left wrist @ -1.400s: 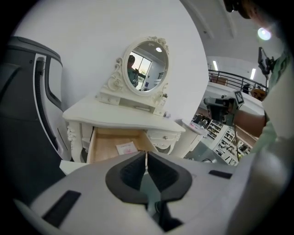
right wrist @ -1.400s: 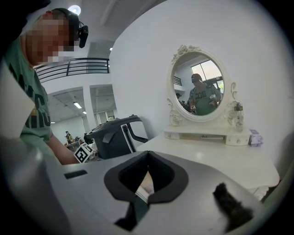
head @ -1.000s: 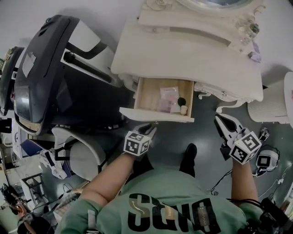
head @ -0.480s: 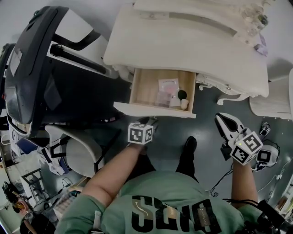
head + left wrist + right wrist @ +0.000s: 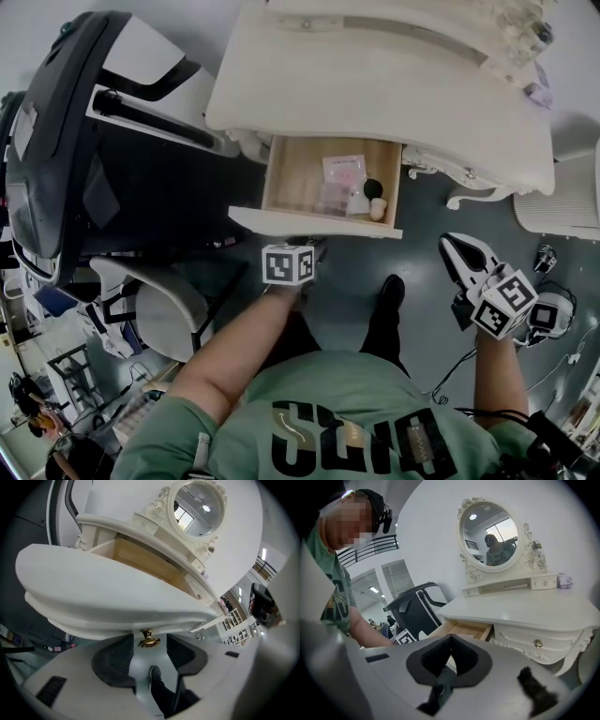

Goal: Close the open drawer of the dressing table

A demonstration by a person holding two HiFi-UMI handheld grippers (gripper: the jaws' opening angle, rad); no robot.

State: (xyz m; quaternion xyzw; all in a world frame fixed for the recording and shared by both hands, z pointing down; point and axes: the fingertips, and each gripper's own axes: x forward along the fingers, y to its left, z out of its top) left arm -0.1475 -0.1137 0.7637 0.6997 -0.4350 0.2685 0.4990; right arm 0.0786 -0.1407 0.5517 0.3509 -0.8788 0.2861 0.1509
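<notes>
The cream dressing table [image 5: 375, 94] has its wooden drawer [image 5: 292, 183] pulled out, with a pink packet [image 5: 345, 173] and small cosmetics inside. My left gripper [image 5: 312, 249] is just below the white drawer front [image 5: 314, 223]. In the left gripper view the drawer front [image 5: 117, 597] looms above, and its gold handle [image 5: 149, 641] hangs between the fingertips of my left gripper [image 5: 149, 657]. The jaws are opening and their pads do not touch the handle. My right gripper [image 5: 462, 255] hangs shut and empty over the floor at the right, away from the table.
A big black machine [image 5: 84, 159] stands left of the table, with a white chair [image 5: 169, 314] below it. A white ribbed stool [image 5: 562, 202] and a round device with cables [image 5: 548, 319] are at the right. The person's shoe [image 5: 391, 291] is under the drawer.
My left gripper has rolled, so its marker cube now faces up, and it has closed in under the drawer front. The right gripper has hardly shifted.
</notes>
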